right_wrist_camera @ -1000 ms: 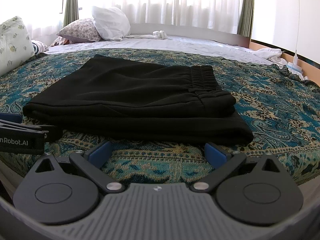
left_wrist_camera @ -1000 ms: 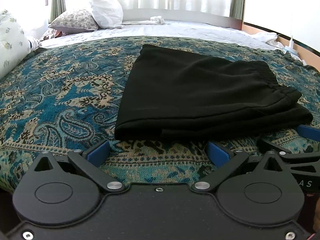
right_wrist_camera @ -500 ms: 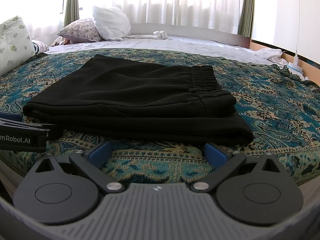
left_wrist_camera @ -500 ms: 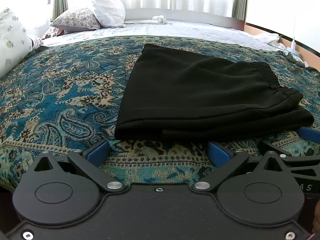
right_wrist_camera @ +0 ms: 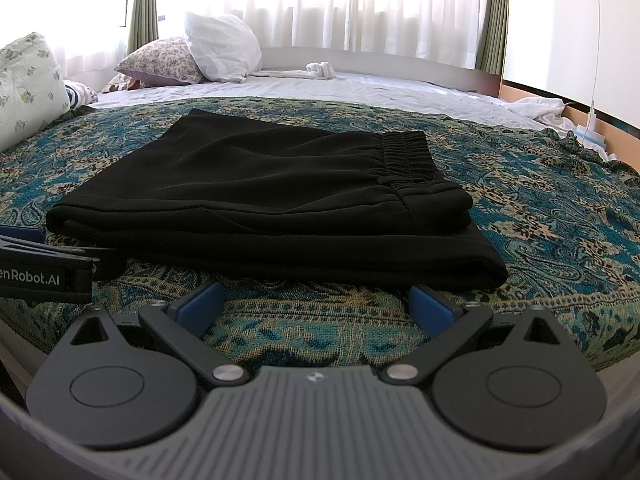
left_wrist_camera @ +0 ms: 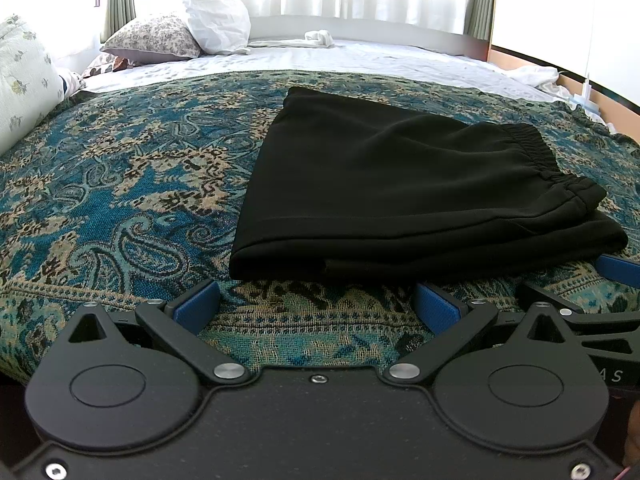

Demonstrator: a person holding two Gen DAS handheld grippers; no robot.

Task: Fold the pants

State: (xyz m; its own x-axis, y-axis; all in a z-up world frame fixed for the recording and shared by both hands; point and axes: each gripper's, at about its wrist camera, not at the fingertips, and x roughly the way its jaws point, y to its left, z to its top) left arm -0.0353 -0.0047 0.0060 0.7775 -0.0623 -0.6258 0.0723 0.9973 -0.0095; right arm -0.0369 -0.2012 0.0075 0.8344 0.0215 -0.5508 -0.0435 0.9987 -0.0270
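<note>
The black pants point(left_wrist_camera: 400, 192) lie folded in a flat stack on the blue paisley bedspread point(left_wrist_camera: 120, 200), elastic waistband to the right. They also show in the right wrist view point(right_wrist_camera: 260, 208). My left gripper point(left_wrist_camera: 318, 304) is open and empty, just short of the stack's near left edge. My right gripper point(right_wrist_camera: 316, 304) is open and empty, just short of the near right edge. The right gripper's blue fingertip point(left_wrist_camera: 618, 268) shows at the right of the left wrist view. The left gripper's body point(right_wrist_camera: 40, 268) shows at the left of the right wrist view.
Pillows point(right_wrist_camera: 220, 52) lie at the far left by the curtained window. A white sheet point(right_wrist_camera: 360, 88) covers the far part of the bed, with a small white cloth point(right_wrist_camera: 320, 70) on it. A floral cushion point(left_wrist_camera: 24, 80) sits at the left edge. A wooden frame point(right_wrist_camera: 600, 124) runs along the right.
Both grippers have risen and drawn back very slightly; the view of the pants has barely shifted. The pants have not moved.
</note>
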